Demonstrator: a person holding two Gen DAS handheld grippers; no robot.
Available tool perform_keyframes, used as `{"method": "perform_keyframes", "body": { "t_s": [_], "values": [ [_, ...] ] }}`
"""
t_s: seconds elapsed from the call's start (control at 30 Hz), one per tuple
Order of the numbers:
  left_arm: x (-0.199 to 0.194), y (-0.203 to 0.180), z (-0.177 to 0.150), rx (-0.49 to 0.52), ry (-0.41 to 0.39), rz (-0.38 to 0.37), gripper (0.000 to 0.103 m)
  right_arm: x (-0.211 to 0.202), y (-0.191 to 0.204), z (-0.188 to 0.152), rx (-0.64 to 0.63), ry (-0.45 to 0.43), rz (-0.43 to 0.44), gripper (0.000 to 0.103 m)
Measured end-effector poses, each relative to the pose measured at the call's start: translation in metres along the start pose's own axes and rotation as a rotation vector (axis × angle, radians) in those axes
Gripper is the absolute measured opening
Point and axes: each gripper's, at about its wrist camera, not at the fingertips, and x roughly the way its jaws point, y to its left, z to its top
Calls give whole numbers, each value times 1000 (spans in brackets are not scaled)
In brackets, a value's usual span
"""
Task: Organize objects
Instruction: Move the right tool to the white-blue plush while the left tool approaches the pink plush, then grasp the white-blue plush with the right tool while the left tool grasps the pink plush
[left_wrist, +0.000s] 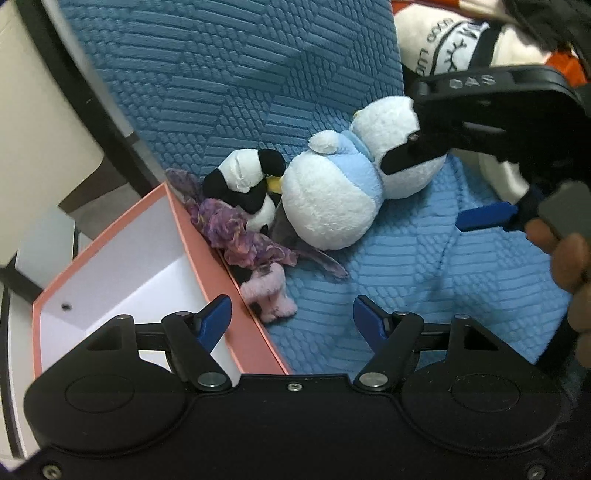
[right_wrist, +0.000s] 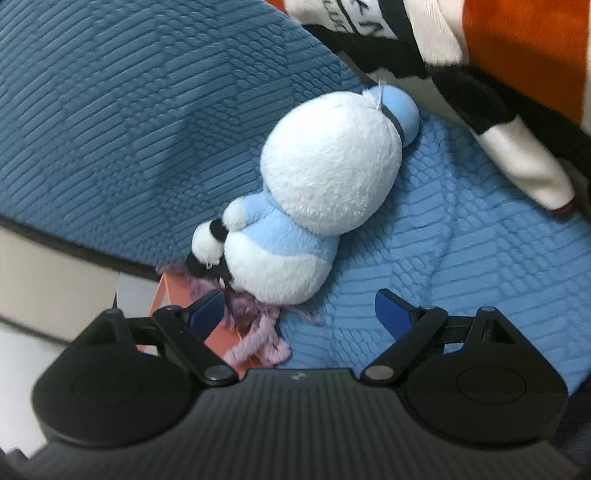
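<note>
So, left gripper (left_wrist: 291, 317): blue fingers spread apart, nothing between them, jaws hardly closing any more. Its left finger (left_wrist: 216, 317) hangs over the white inside of a pink open box (left_wrist: 192, 236); the box's pink wall runs between the two fingers, and the right finger is over the light blue textured cover (left_wrist: 406, 266). Just ahead of the left gripper, against the box's outer wall, a pink-purple fuzzy toy (left_wrist: 258, 273) lies on the cover. Beyond it a small panda plush (left_wrist: 251, 184) touches the toy and leans by the box corner. Right of the panda and touching it, a white-and-light-blue plush (left_wrist: 332, 199) lies on its side. Further right, the right gripper (left_wrist: 439, 184) comes in, fingers wide, one finger over the plush's head, the other lower over the cover; contact cannot be told. A hand (left_wrist: 569, 269) shows at the right edge. Farthest, a cream, black and orange plush (left_wrist: 454, 40).

Right gripper (right_wrist: 299, 314) own view: fingers wide apart, nothing gripped. The fuzzy toy (right_wrist: 258, 343) and box corner (right_wrist: 166, 299) sit by its left finger. Ahead, white-and-blue plush (right_wrist: 325, 173), panda (right_wrist: 207, 247) tucked at its left end. Far right, the cream-orange plush (right_wrist: 517, 74) on the cover (right_wrist: 461, 240).
</note>
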Motion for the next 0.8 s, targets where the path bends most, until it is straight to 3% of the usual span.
{"method": "perform_keyframes", "body": {
  "t_s": [0.33, 0.67, 0.8],
  "values": [
    [43, 1, 8, 176, 29, -25, 66, 52, -12, 20, 149, -27, 19, 90],
    [85, 3, 10, 197, 119, -7, 43, 86, -22, 29, 287, -46, 80, 90],
    [96, 9, 11, 156, 149, 2, 24, 94, -24, 30, 344, -63, 113, 90]
  ]
}}
